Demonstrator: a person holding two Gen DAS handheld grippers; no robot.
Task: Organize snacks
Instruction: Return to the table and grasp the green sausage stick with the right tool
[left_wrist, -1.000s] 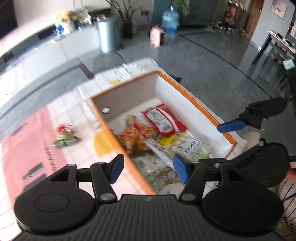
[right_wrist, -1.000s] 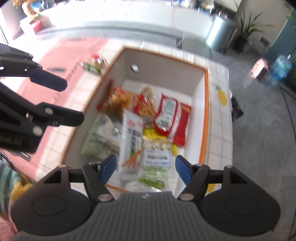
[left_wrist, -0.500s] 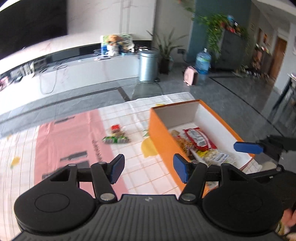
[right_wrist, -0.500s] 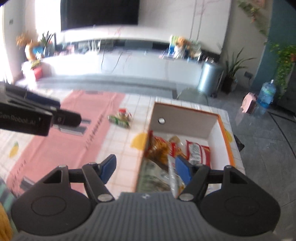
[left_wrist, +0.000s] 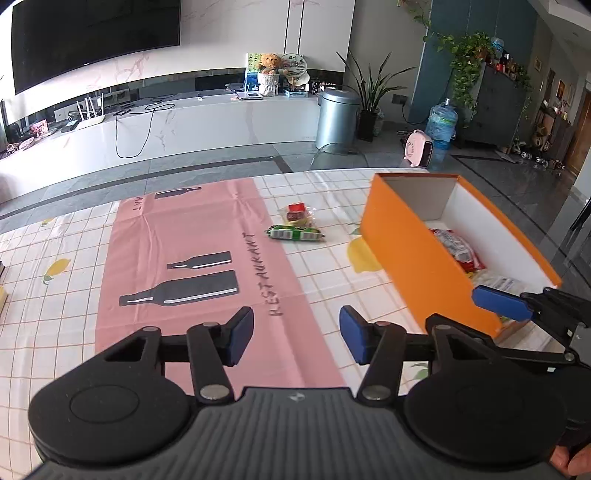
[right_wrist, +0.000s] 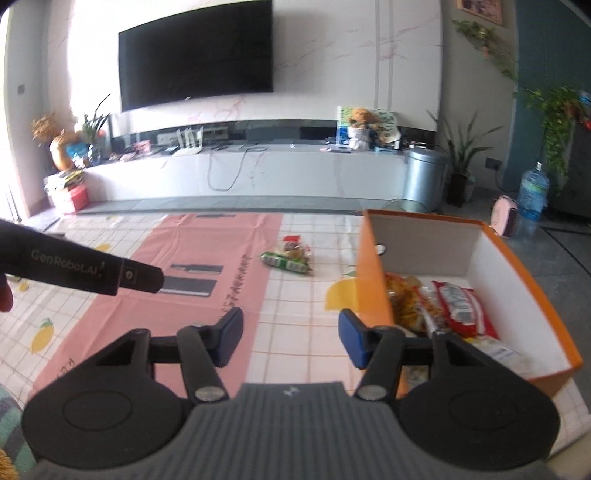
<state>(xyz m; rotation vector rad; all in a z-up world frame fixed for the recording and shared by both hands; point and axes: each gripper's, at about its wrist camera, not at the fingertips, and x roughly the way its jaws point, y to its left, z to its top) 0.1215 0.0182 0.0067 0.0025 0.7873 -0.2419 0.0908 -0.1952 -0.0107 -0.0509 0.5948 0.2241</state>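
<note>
An orange box (left_wrist: 413, 258) with white inner walls stands at the table's right and holds several snack packets, among them a red one (right_wrist: 461, 310). Two snacks lie loose on the table left of the box: a green packet (left_wrist: 294, 233) and a clear bag with a red label (left_wrist: 297, 214); both also show in the right wrist view, the green packet (right_wrist: 284, 261) in front. My left gripper (left_wrist: 296, 339) is open and empty over the pink mat (left_wrist: 192, 266). My right gripper (right_wrist: 290, 339) is open and empty beside the box's near left corner.
The table has a checked cloth with lemon prints (left_wrist: 55, 269). Behind it are a grey floor, a white TV bench (right_wrist: 258, 170), a metal bin (left_wrist: 336, 118), a water bottle (left_wrist: 441, 127) and a pink heater (left_wrist: 419, 149).
Both grippers have pulled back from above the box and tilted up. The views now look across the table instead of down into the box. Both stay open and empty.
</note>
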